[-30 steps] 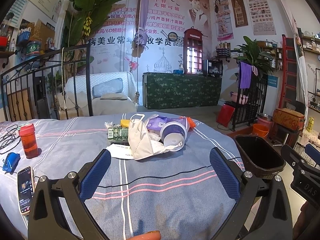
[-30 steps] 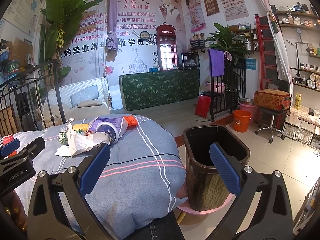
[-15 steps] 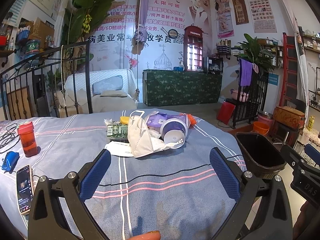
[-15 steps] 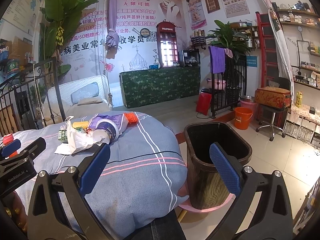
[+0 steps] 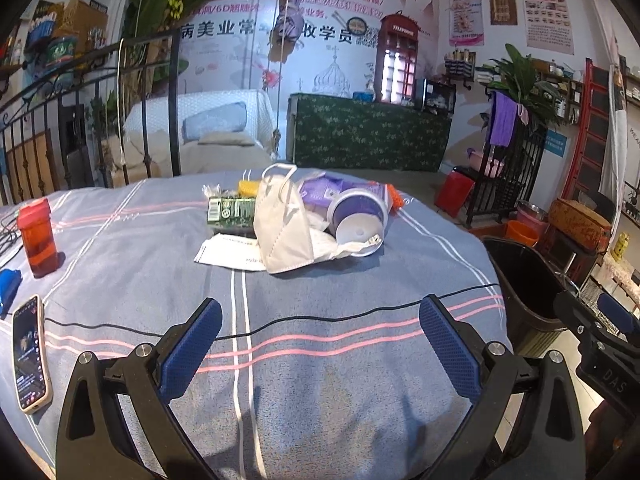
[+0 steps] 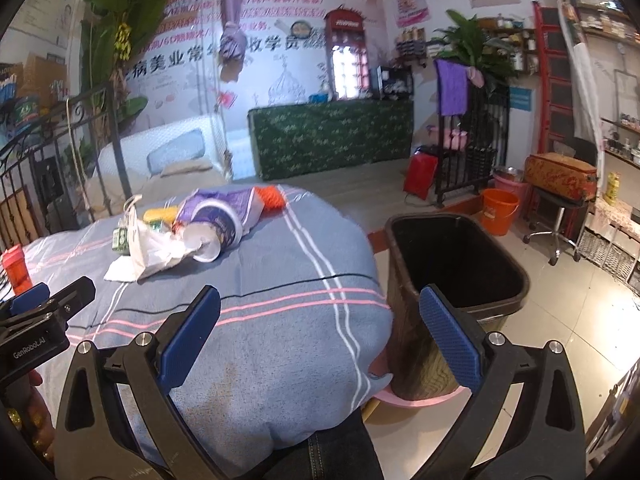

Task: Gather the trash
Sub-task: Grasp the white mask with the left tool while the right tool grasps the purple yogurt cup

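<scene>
Both the left gripper point(image 5: 320, 326) and right gripper point(image 6: 319, 316) are spread wide, empty. The face mask point(image 5: 282, 232) tops the trash pile mid-table; it looks light and limp, so pinch its folded edge.

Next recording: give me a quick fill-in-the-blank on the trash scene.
1. Both the left gripper and the right gripper are ___.
2. The white face mask leans on the trash pile atop the ___ cloth.
3. The dark bin stands on the ___ beside the table.

Missing: open; striped; floor
</scene>
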Action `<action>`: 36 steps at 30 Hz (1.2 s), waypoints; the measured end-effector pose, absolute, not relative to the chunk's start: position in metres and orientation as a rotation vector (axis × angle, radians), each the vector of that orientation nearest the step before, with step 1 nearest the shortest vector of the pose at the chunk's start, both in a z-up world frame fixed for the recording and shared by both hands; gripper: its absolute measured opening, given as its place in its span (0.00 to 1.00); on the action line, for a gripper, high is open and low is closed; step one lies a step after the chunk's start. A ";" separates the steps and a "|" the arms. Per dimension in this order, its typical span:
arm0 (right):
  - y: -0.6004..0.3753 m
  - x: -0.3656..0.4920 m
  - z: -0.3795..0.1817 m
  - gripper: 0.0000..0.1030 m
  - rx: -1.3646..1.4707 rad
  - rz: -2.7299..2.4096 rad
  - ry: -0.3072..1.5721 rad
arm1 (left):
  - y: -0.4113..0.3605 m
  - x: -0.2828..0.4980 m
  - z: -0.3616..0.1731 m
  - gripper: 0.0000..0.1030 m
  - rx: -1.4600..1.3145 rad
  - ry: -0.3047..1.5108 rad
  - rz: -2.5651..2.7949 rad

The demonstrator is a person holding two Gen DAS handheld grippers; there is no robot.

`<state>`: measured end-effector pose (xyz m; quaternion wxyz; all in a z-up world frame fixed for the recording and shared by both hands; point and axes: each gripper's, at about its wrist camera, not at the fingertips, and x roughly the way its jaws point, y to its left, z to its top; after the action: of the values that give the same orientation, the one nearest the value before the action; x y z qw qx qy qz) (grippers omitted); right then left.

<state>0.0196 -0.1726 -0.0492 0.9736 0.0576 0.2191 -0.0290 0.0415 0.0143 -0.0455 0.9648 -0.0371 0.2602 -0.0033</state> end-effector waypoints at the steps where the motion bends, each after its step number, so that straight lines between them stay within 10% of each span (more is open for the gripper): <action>1: -0.170 0.027 -0.050 0.96 0.112 -0.043 0.452 | 0.016 0.044 -0.046 0.95 -0.075 0.536 -0.005; 25: -0.161 0.114 -0.049 0.95 0.057 0.048 0.568 | 0.039 0.224 -0.053 0.66 -0.114 0.901 0.084; 36: -0.154 0.130 -0.056 0.95 0.086 0.104 0.644 | 0.060 0.211 -0.054 0.13 -0.164 0.898 0.114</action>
<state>0.1299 -0.1537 -0.0556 0.9463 0.0421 0.3163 0.0511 0.2109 0.0604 -0.0544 0.8960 -0.0790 0.4335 0.0551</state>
